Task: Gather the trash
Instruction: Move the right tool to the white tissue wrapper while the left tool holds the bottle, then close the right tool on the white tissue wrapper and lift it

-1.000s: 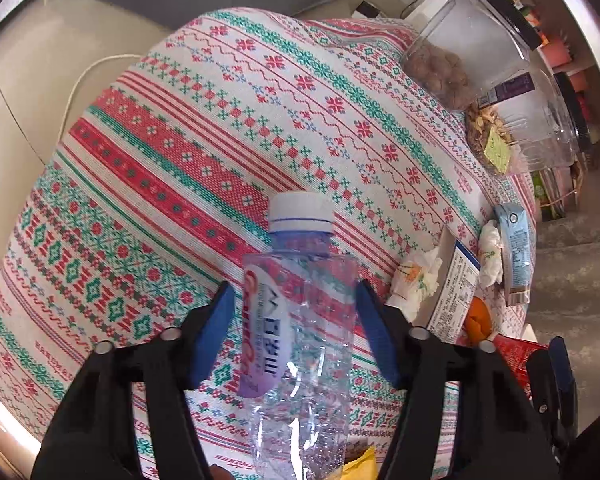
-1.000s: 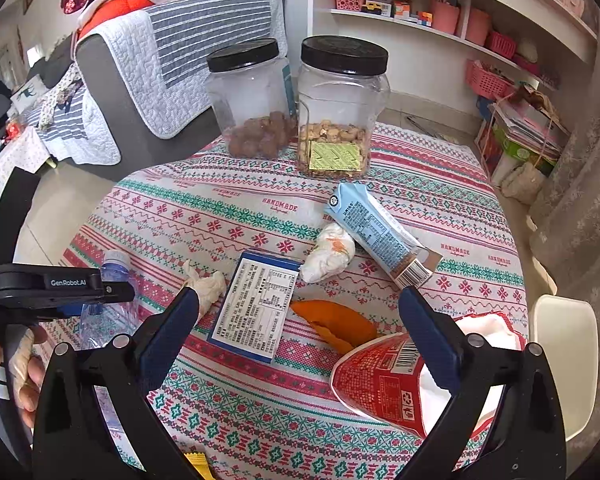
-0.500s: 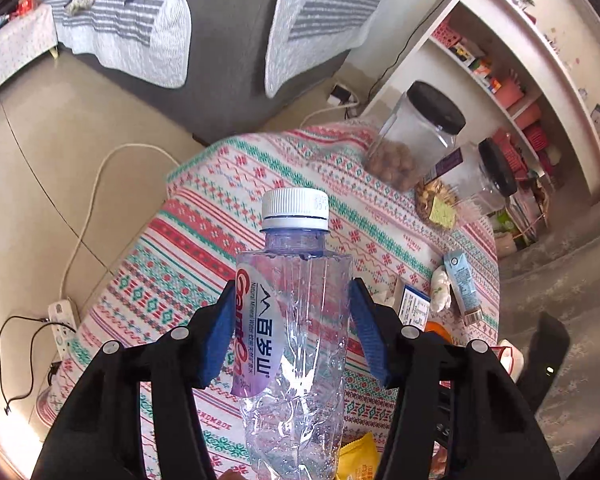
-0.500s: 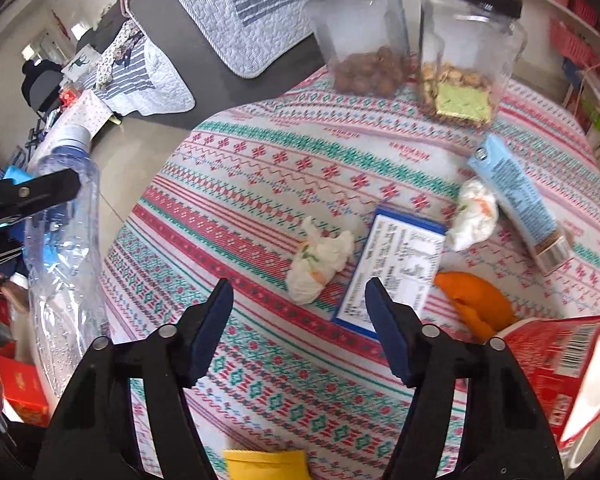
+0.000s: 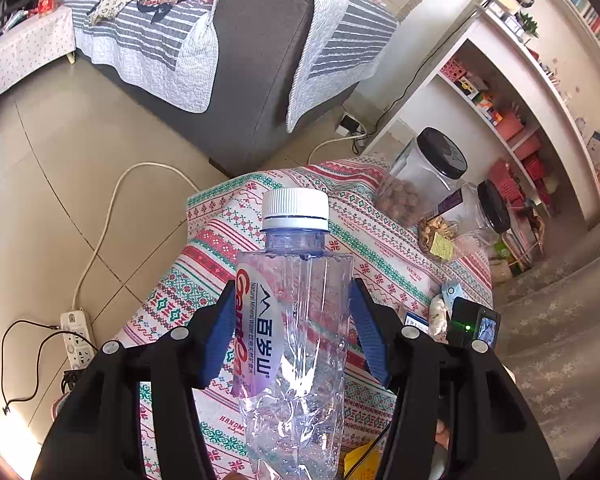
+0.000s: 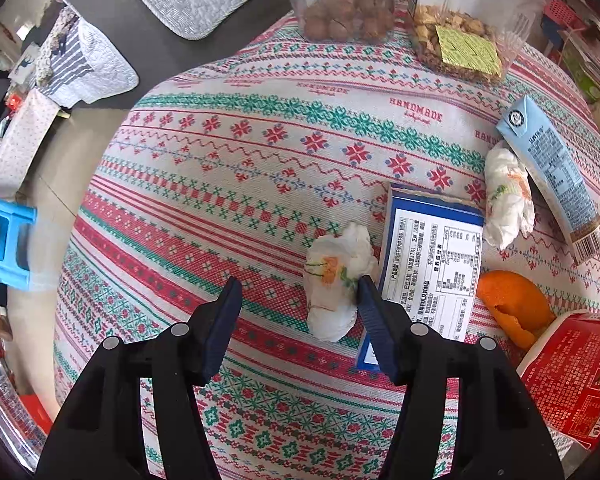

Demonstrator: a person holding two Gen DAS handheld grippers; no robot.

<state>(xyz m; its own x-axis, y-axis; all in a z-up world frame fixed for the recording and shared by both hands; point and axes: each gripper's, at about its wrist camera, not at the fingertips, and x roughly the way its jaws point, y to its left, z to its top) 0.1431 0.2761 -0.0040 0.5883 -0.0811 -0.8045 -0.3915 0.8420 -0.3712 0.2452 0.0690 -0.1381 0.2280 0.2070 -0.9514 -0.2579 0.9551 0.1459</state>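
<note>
The left tongs (image 5: 292,332) are gripping an empty plastic water bottle (image 5: 296,320) by its body, cap up, holding it clear above the edge of the counter (image 6: 260,152) with its patterned cloth. The right tongs (image 6: 298,312) are standing wide with nothing between them, hovering low over the counter — a crumpled tissue (image 6: 336,280) is lying just inside the right blade, not yet pinched.

The step in hand looks like the pick-up of that tissue while the bottle is waiting to be binned; no bin is showing in either view. More trash is lying to the right: a blue-edged box (image 6: 432,272) touching the tissue, a second tissue wad (image 6: 508,208), a pale blue carton (image 6: 552,176), an orange peel (image 6: 512,304) and a red wrapper (image 6: 576,376).

Next, the right tongs likely need shifting a little rightward to centre the tissue, then closing gently — without catching the box's edge.
</note>
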